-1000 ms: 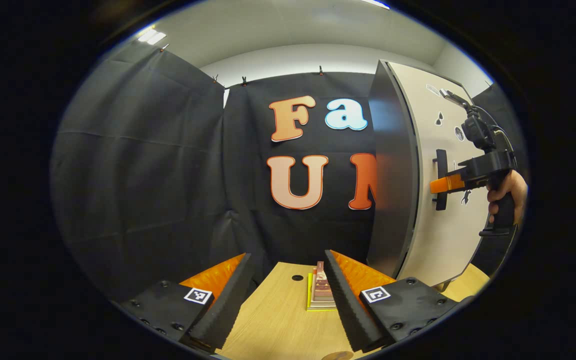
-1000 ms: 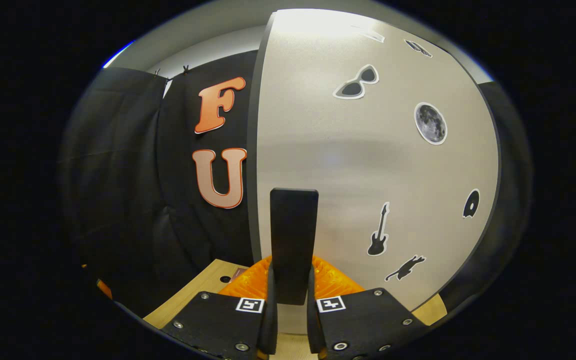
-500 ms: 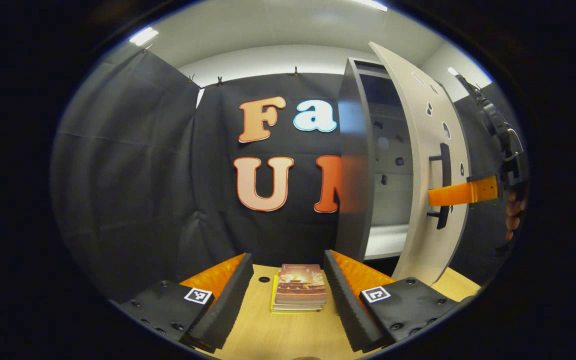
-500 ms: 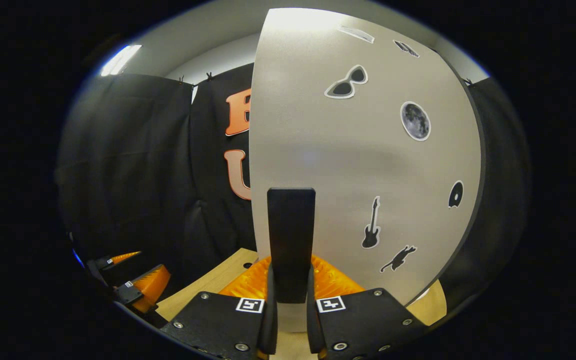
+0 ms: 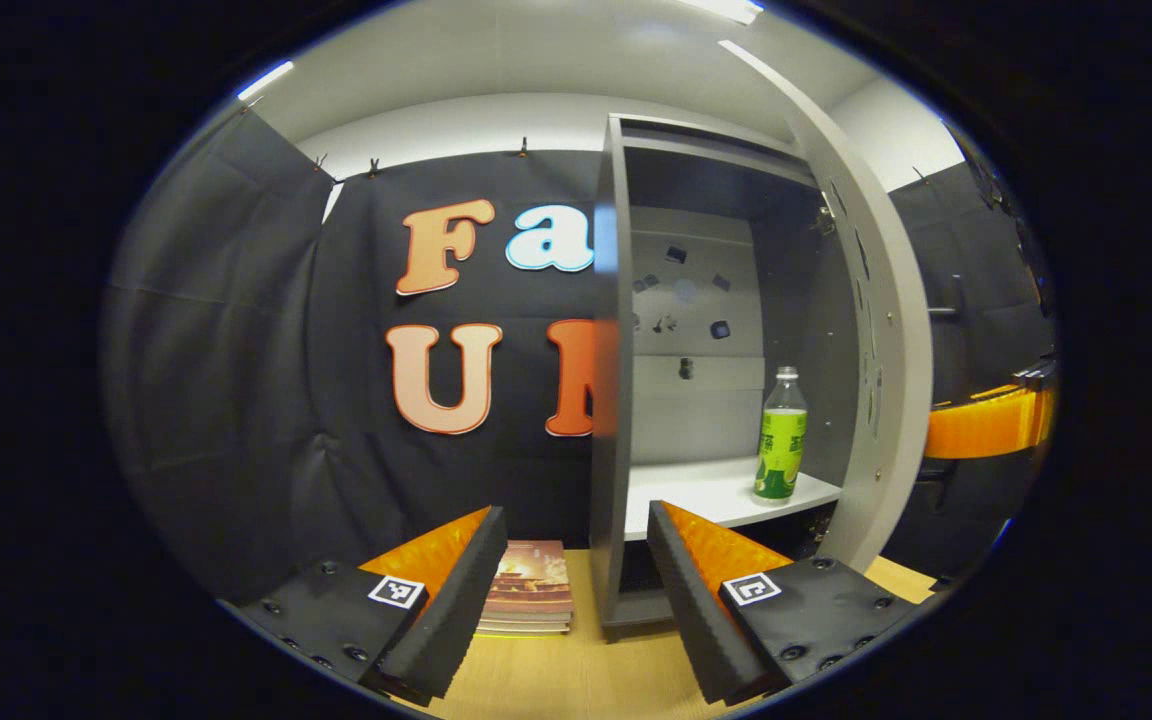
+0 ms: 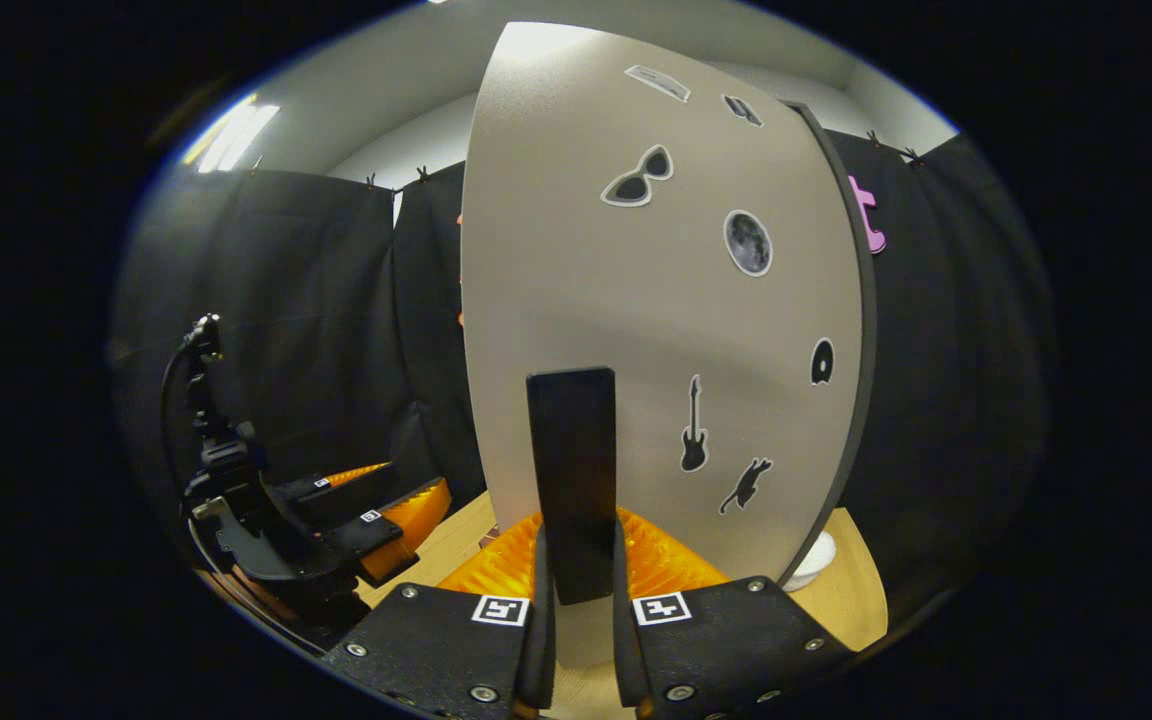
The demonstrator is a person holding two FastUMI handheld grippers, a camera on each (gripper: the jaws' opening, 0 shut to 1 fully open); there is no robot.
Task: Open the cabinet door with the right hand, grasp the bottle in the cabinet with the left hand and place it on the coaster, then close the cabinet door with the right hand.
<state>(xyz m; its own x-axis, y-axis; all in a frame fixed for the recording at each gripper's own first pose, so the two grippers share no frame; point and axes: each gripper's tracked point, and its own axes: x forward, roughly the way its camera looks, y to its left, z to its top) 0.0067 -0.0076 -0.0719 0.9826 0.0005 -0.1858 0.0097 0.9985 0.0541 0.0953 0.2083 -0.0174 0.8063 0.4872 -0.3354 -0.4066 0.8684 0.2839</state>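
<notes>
The cabinet (image 5: 612, 420) stands open, its door (image 5: 884, 330) swung out to the right and seen almost edge-on. Inside, a clear bottle (image 5: 781, 437) with a green label stands upright at the right of a white shelf (image 5: 696, 495). My left gripper (image 5: 576, 590) is open with nothing between its fingers, low in front of the cabinet and short of the shelf. In the right gripper view, my right gripper (image 6: 581, 585) is shut on the door's black upright handle (image 6: 572, 470). The door's pale face (image 6: 636, 300) carries several stickers.
A stack of books (image 5: 532, 600) lies on the wooden table (image 5: 576, 670), left of the cabinet. A small white round thing (image 6: 816, 560) lies on the table by the door's lower right edge. The left gripper (image 6: 356, 515) appears at the left of the right gripper view.
The door has swung well open with my right gripper on its handle, uncovering the shelf and bottle. My left gripper has turned right to face the cabinet's opening.
</notes>
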